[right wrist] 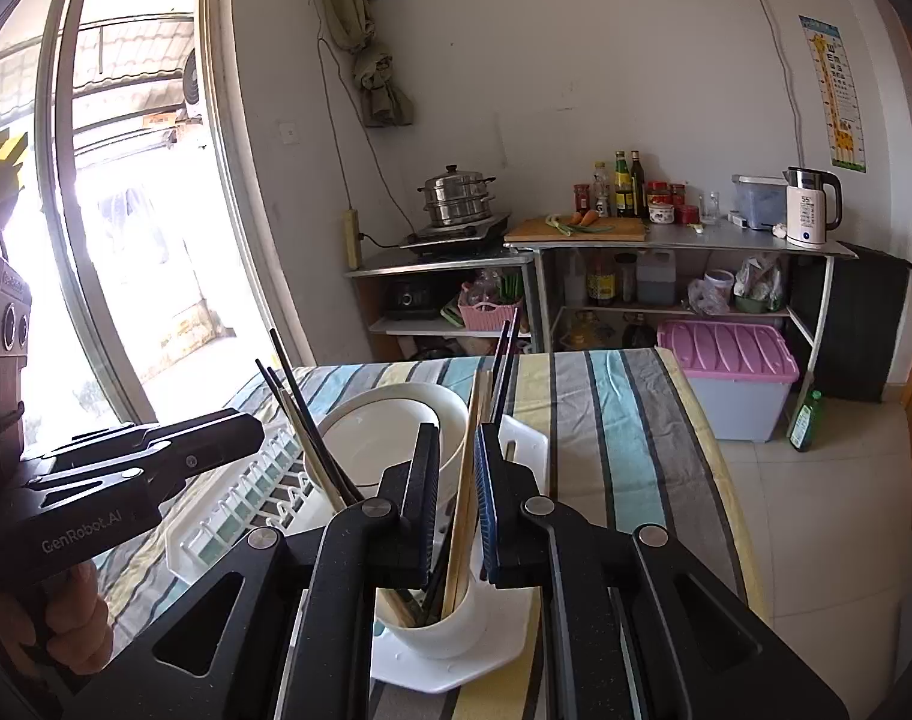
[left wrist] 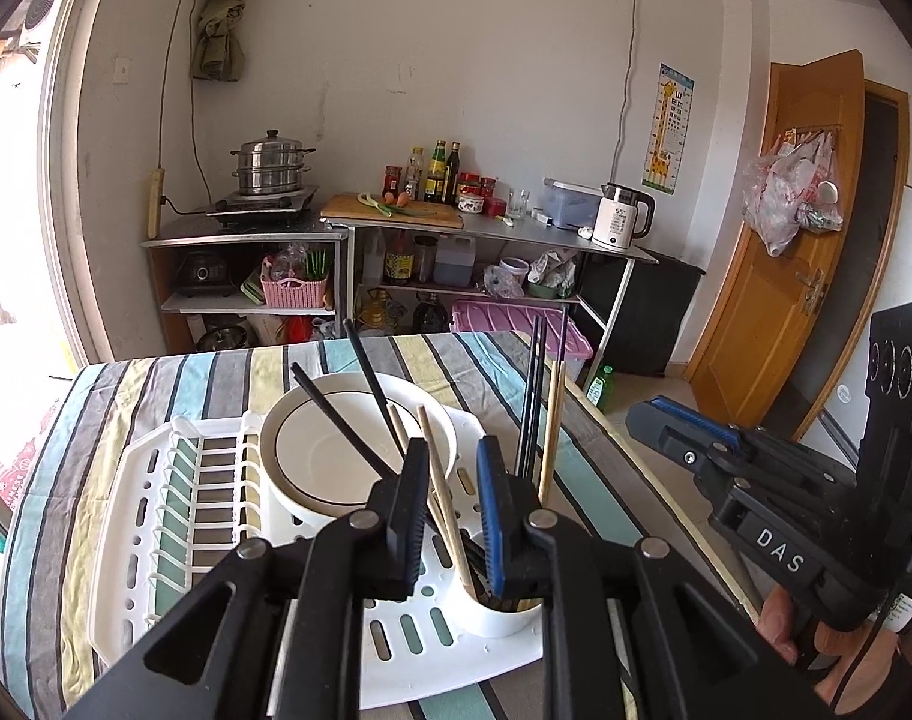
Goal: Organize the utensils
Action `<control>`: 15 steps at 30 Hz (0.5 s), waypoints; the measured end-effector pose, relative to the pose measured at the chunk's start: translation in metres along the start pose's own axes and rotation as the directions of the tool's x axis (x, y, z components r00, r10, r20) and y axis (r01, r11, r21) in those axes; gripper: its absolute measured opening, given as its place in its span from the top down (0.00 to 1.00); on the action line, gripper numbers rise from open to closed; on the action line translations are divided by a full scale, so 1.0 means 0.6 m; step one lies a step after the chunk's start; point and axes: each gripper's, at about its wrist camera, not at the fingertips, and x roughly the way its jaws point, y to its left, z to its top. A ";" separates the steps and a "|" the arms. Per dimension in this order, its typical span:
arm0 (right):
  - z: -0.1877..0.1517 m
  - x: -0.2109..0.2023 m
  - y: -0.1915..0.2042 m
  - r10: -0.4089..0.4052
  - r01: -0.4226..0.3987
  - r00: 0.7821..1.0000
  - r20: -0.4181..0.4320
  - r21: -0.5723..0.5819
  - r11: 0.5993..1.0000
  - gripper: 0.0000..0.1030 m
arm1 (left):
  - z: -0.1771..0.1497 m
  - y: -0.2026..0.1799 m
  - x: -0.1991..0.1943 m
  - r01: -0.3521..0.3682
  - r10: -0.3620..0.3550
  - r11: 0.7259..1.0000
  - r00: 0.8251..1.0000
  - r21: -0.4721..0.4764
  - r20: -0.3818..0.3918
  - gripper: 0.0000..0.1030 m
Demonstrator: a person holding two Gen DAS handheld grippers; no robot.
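A white utensil cup (left wrist: 498, 612) stands at the near right corner of a white drying rack (left wrist: 156, 480) and holds several black and wooden chopsticks. My left gripper (left wrist: 453, 480) is open just above the cup; one wooden chopstick (left wrist: 438, 468) leans through the gap, free of both pads. My right gripper (right wrist: 458, 480) is also open over the same cup (right wrist: 450, 624), with a pair of wooden chopsticks (right wrist: 467, 480) standing between its jaws, close to the blue pad. More black chopsticks (right wrist: 300, 408) lean left across a white bowl (right wrist: 384, 438) in the rack.
The rack sits on a table with a striped cloth (left wrist: 588, 468), whose right edge is close by. Beyond it are a pink-lidded storage box (right wrist: 732, 360), a green bottle (right wrist: 807, 420) on the floor and metal kitchen shelves (left wrist: 492, 228). A wooden door (left wrist: 798, 240) stands at right.
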 end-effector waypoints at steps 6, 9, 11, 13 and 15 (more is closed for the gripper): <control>-0.032 -0.059 0.010 0.005 -0.005 1.000 0.027 -0.004 1.000 0.80 | -0.044 -0.001 -0.047 -0.006 0.006 1.000 1.000 -0.008 0.021 0.81; -0.055 -0.092 0.023 0.006 -0.005 0.999 0.036 -0.017 1.000 0.78 | -0.072 -0.002 -0.073 -0.019 0.019 1.000 0.999 -0.013 0.030 0.80; -0.073 -0.115 0.034 0.005 -0.004 0.999 0.041 -0.028 1.000 0.77 | -0.093 -0.003 -0.091 -0.033 0.034 0.999 0.999 -0.020 0.033 0.80; -0.092 -0.134 0.046 0.007 -0.005 0.999 0.037 -0.038 0.999 0.76 | -0.114 -0.005 -0.111 -0.038 0.039 0.999 0.999 -0.027 0.037 0.79; -0.113 -0.156 0.060 0.009 -0.007 0.999 0.037 -0.053 0.999 0.75 | -0.134 -0.009 -0.130 -0.053 0.054 0.998 0.998 -0.029 0.043 0.77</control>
